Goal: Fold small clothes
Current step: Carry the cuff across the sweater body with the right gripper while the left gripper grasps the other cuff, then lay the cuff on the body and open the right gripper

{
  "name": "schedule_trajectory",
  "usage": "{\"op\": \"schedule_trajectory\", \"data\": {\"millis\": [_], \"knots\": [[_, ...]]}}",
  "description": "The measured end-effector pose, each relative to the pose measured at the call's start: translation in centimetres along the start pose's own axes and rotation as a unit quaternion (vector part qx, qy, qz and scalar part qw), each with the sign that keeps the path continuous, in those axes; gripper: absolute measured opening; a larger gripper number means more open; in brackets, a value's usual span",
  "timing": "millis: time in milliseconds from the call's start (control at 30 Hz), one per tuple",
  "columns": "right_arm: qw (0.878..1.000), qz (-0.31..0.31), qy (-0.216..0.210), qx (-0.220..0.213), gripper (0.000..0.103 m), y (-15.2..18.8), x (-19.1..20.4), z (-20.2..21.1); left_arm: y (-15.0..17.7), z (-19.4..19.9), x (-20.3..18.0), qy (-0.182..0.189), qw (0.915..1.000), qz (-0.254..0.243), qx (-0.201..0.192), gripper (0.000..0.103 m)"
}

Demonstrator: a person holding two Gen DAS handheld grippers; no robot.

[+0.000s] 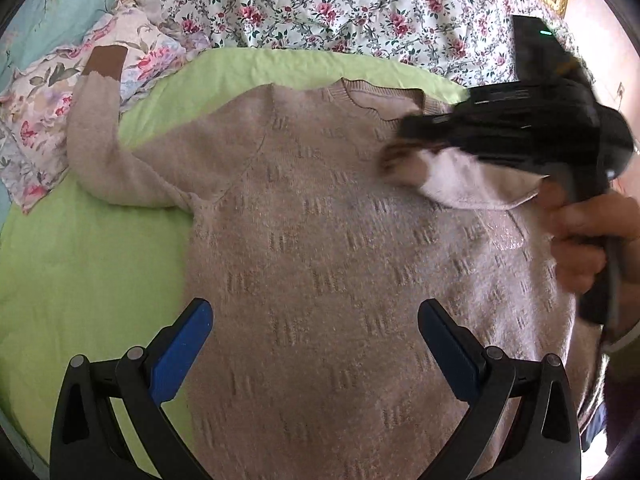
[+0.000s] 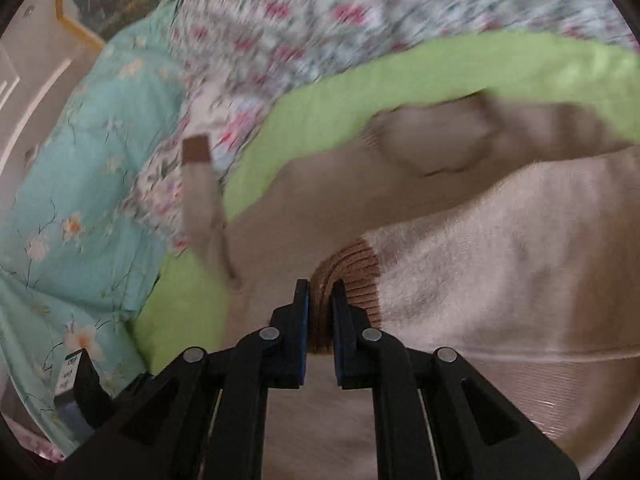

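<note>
- The beige knitted sweater (image 1: 320,240) lies flat on the green sheet (image 1: 80,260), neckline toward twelve o'clock in the left wrist view, its body filling the middle of the bed.
- The right gripper (image 2: 320,292) is pinched tight on the brown ribbed cuff (image 2: 352,268) of one sleeve; in the left wrist view that sleeve (image 1: 480,184) hangs over the chest at about two o'clock, carried by a hand (image 1: 588,240) at three o'clock.
- The left gripper (image 1: 316,320) hovers over the hem end at six o'clock, blue pads spread wide, nothing between them and, as far as I can tell, not touching the knit.
- The other sleeve (image 1: 100,136) is unfolded, bent up at ten o'clock with its brown cuff resting on the floral pillow (image 1: 40,120).
- My judgement: the fold is barely started. One sleeve is partway across the chest and not yet laid down; the second sleeve and the body folds all remain.
- Count: one sweater, two sleeves, two brown cuffs, two grippers, one hand in sight, one green sheet.
- Behind, at twelve o'clock, a flowered quilt (image 1: 360,8); at eleven o'clock, turquoise bedding (image 2: 80,160). No other small clothes show for certain.
</note>
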State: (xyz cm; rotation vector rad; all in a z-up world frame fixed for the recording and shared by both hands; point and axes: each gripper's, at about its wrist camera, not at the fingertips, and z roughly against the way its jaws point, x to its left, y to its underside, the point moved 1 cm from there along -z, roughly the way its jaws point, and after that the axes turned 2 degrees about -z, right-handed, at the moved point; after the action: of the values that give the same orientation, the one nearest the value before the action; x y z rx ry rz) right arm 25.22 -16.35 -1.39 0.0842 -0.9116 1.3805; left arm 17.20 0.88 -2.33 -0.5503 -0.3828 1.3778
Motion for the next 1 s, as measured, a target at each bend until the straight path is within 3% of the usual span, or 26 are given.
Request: {"op": "schedule_trajectory", "data": {"millis": [167, 267, 300, 400, 600, 633, 700, 767, 800, 933, 1000], "knots": [[0.999, 0.000, 0.009, 0.038, 0.012, -1.1, 0.5, -4.9, -1.7, -1.9, 0.6, 0.014, 0.9999, 0.002, -0.001, 0.103], [0.998, -0.006, 0.028, 0.056, 0.020, -1.0, -0.2, -5.7, -3.1, -3.9, 0.8, 0.024, 0.9997, 0.004, 0.005, 0.103], [0.998, -0.015, 0.028, 0.058, 0.026, -0.9, -0.6, -5.4, -3.6, -4.7, 0.8, 0.027, 0.9995, 0.006, 0.011, 0.103], [0.999, -0.022, 0.024, 0.020, 0.032, -0.3, -1.2, -1.9, -5.3, -7.0, 0.8, 0.046, 0.9988, 0.009, 0.017, 0.103], [0.993, -0.067, 0.063, -0.078, 0.032, 4.0, -3.6, 8.4, -8.6, -12.1, 0.3, 0.098, 0.9942, 0.028, 0.036, 0.100], [0.990, -0.077, 0.070, -0.092, 0.032, 4.9, -4.0, 10.0, -8.9, -12.6, 0.3, 0.105, 0.9932, 0.037, 0.034, 0.096], [0.985, -0.093, 0.089, -0.114, 0.032, 6.4, -5.2, 12.5, -9.3, -12.7, 0.0, 0.116, 0.9922, 0.044, 0.014, 0.075], [0.978, -0.110, 0.111, -0.136, 0.032, 7.9, -6.7, 14.9, -9.7, -12.7, -0.7, 0.125, 0.9915, 0.036, 0.010, 0.018], [0.975, -0.117, 0.117, -0.145, 0.032, 8.3, -7.2, 15.7, -9.7, -12.7, -0.9, 0.134, 0.9903, 0.034, 0.014, 0.004], [0.965, -0.142, 0.140, -0.172, 0.032, 8.9, -9.3, 18.4, -9.8, -8.5, -0.6, 0.133, 0.9902, 0.024, -0.035, 0.006], [0.959, -0.148, 0.163, -0.179, 0.032, 8.6, -10.5, 19.5, -9.7, -7.0, 1.3, 0.106, 0.9918, 0.038, -0.059, 0.006]]}}
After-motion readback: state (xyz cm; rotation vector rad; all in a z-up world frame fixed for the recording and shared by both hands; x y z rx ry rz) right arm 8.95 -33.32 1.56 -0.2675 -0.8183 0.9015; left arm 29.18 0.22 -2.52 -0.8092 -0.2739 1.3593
